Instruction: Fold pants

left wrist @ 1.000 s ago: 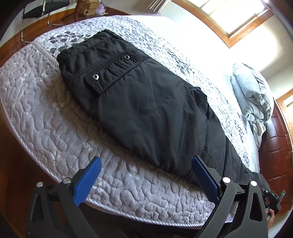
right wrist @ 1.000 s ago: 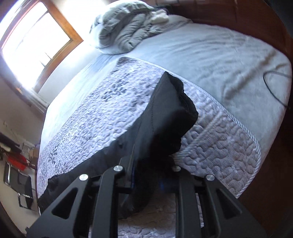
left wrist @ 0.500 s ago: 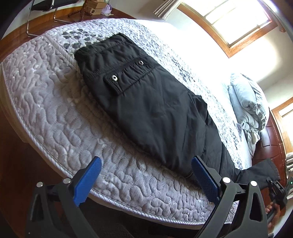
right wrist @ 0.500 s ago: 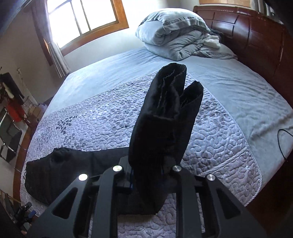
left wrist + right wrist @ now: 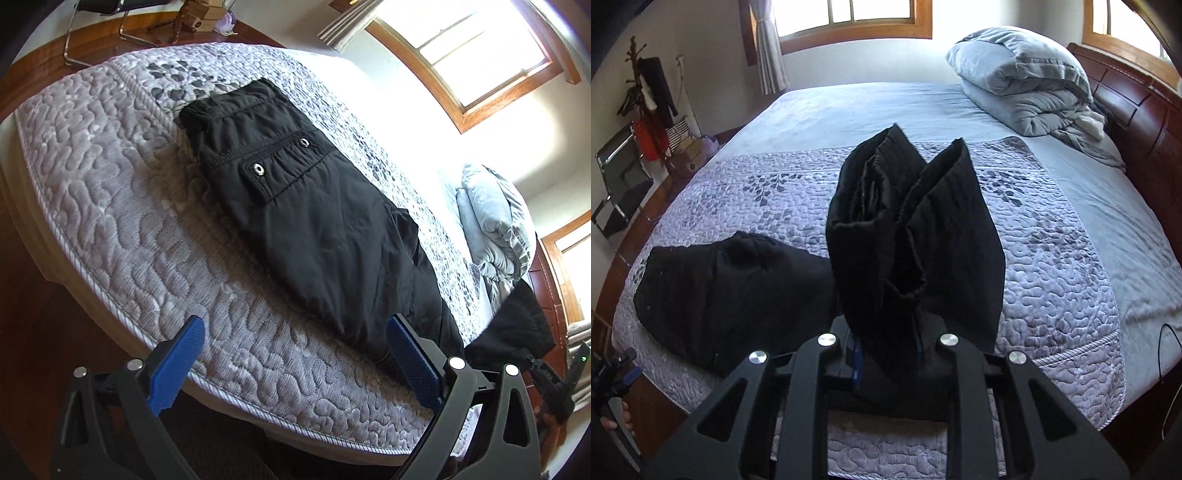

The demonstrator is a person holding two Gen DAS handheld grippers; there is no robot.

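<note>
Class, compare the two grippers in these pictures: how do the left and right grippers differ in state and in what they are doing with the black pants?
The left gripper is open, blue pads apart, holding nothing; the right gripper is shut on the pants.

The left gripper hovers near the bed's edge, beside the flat waist end; the right gripper holds the leg ends raised above the bed.

Both are black two-finger grippers with blue pads.

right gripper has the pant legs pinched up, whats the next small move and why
Probably carry the leg ends toward the waistband. The right gripper is shut on them above the quilt, the pants' upper half lies flat, and the left gripper hangs open.
</note>
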